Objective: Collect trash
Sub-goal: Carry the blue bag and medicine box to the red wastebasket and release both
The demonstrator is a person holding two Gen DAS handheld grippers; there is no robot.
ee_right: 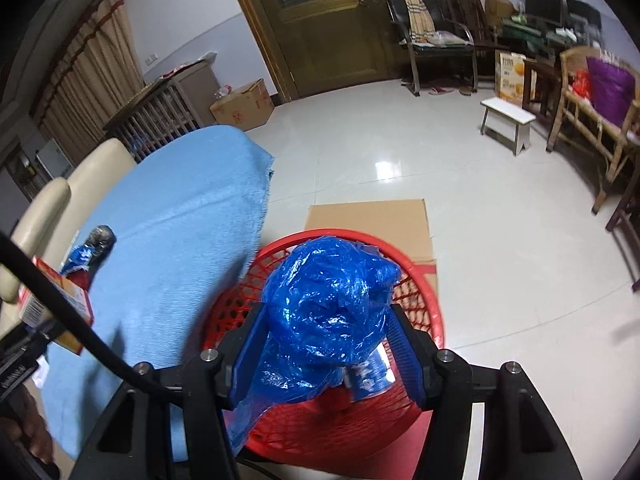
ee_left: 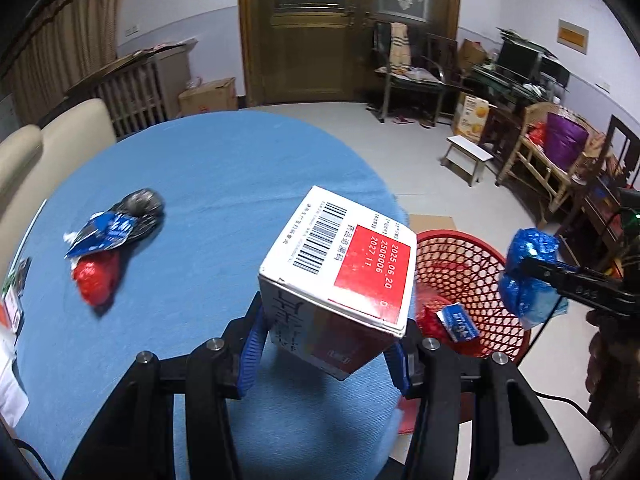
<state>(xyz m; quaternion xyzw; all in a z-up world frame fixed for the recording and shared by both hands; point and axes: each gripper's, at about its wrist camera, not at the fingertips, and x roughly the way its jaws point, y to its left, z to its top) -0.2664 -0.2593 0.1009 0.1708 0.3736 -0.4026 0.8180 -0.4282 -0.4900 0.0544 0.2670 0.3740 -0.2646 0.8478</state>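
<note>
Blue tablecloth point(ee_left: 192, 168) | left tool point(ee_left: 328, 344) clamps box point(ee_left: 340, 264) | right tool point(ee_right: 326, 344) clamps blue bag point(ee_right: 328, 304) over basket point(ee_right: 424, 280)

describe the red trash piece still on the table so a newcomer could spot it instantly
Start at the round table under the blue cloth. Near its left side lies a small heap of wrappers; the red crumpled wrapper is its nearest piece, beside a blue packet and a black bag.

Home living room: carved wooden door point(ee_left: 308, 32), curtains point(ee_right: 86, 68), wicker chair point(ee_left: 548, 160), radiator point(ee_left: 132, 96), tiled floor point(ee_right: 400, 152).
</note>
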